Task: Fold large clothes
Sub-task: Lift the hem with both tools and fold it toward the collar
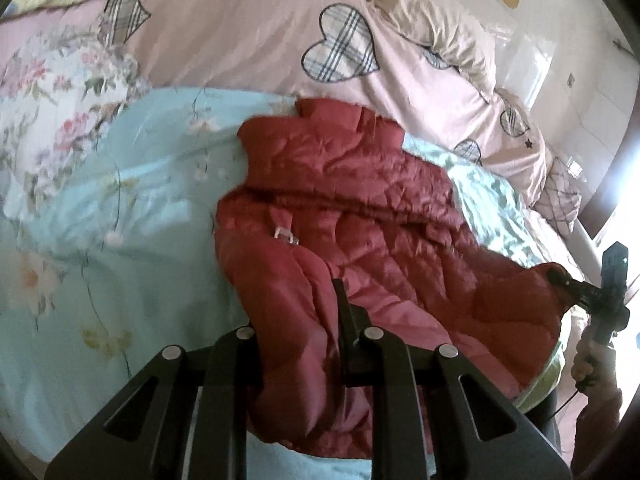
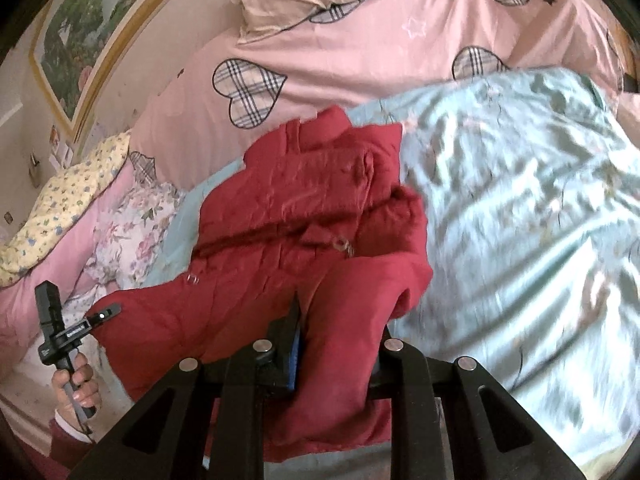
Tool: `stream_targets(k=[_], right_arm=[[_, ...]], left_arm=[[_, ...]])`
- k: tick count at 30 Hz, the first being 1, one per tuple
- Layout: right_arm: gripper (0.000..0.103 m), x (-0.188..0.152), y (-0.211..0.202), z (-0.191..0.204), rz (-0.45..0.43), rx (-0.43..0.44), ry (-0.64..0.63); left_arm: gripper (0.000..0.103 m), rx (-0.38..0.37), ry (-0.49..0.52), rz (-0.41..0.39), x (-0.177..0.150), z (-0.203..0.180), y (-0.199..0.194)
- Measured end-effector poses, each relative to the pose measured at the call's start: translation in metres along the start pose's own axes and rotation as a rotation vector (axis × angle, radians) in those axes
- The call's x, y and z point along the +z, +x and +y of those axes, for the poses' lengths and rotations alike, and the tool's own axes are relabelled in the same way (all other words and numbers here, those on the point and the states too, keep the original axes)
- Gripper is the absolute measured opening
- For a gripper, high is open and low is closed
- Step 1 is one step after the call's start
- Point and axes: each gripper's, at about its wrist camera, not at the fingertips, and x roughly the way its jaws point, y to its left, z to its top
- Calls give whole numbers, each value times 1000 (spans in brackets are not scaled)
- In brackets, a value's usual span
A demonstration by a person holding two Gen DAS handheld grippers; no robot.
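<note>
Your left gripper [image 1: 316, 312] has its fingers clamped on the red quilted jacket [image 1: 360, 216] hem; your right gripper [image 2: 340, 328] likewise grips the opposite corner. The jacket lies spread on the bed's blue floral quilt [image 1: 100, 240].

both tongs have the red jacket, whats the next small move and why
Probably carry the hem end of the red jacket up and forward toward the collar. Both the left tongs and the right tongs look clamped on its near edge, and the rest lies spread on the blue sheet.
</note>
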Motion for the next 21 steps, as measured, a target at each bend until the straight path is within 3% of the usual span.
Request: stream_targets(k=[10,21], right_arm=[[20,48,18,1,-64,19,-7],[21,110,67,-9,-105,52,31]], left_arm=[[17,30,-23,-80,52,-7,15],[17,67,-61,-107,102,-4,50]])
